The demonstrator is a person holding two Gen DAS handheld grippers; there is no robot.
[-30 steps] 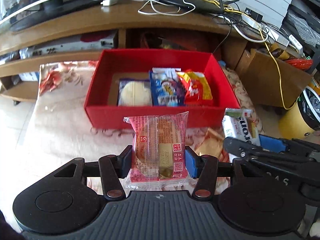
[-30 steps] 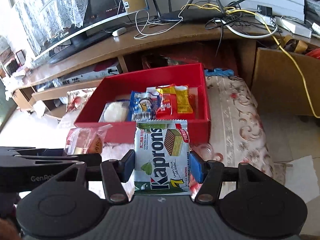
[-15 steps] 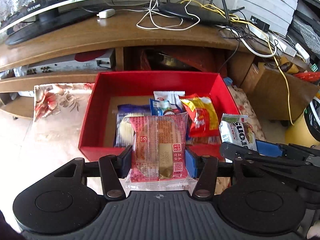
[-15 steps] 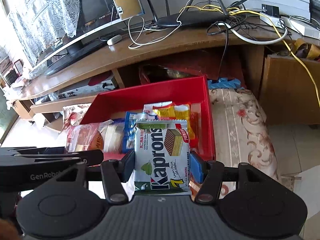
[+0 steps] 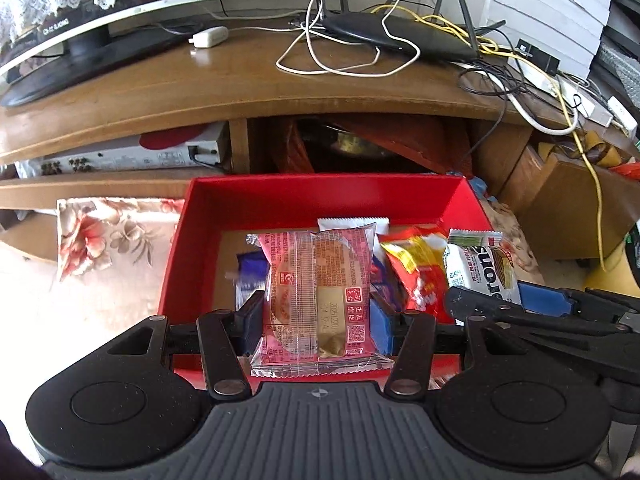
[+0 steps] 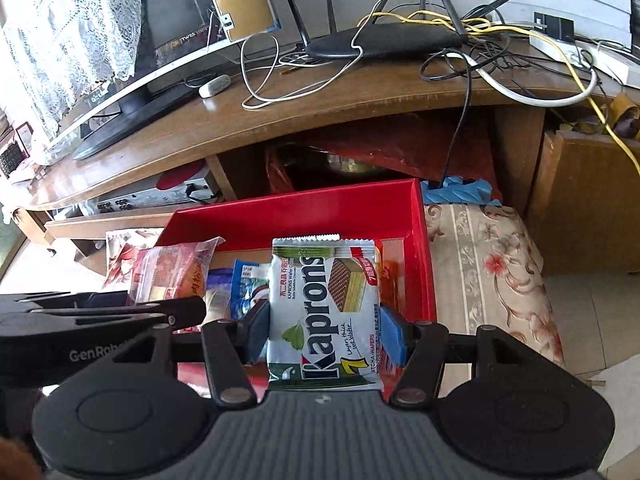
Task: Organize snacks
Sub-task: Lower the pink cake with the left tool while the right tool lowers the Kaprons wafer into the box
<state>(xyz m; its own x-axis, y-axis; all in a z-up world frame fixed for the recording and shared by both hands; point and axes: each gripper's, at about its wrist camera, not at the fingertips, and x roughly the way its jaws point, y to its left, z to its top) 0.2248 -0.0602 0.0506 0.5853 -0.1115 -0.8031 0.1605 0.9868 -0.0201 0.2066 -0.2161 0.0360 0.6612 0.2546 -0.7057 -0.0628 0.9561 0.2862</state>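
Note:
My left gripper [image 5: 316, 322] is shut on a pink cake packet [image 5: 316, 296] and holds it above the red box [image 5: 320, 200]. My right gripper [image 6: 325, 332] is shut on a white Kaprons wafer packet [image 6: 324, 312] over the box's right part [image 6: 424, 264]. The box holds a blue packet [image 5: 250, 276], a white packet [image 5: 352, 224] and a red-yellow packet [image 5: 416, 272]. The wafer packet [image 5: 480, 264] and right gripper also show at the right of the left wrist view. The pink packet [image 6: 172, 272] shows at the left of the right wrist view.
The box stands on a flowered cloth [image 5: 104, 248] before a wooden TV stand [image 5: 240, 92] with a TV [image 5: 80, 12], router [image 5: 400, 36] and cables. A brown cardboard box [image 6: 588, 200] stands at the right. A blue rag [image 6: 456, 192] lies behind the red box.
Both grippers have moved forward and up with their packets. They now hang over the inside of the red box instead of in front of it.

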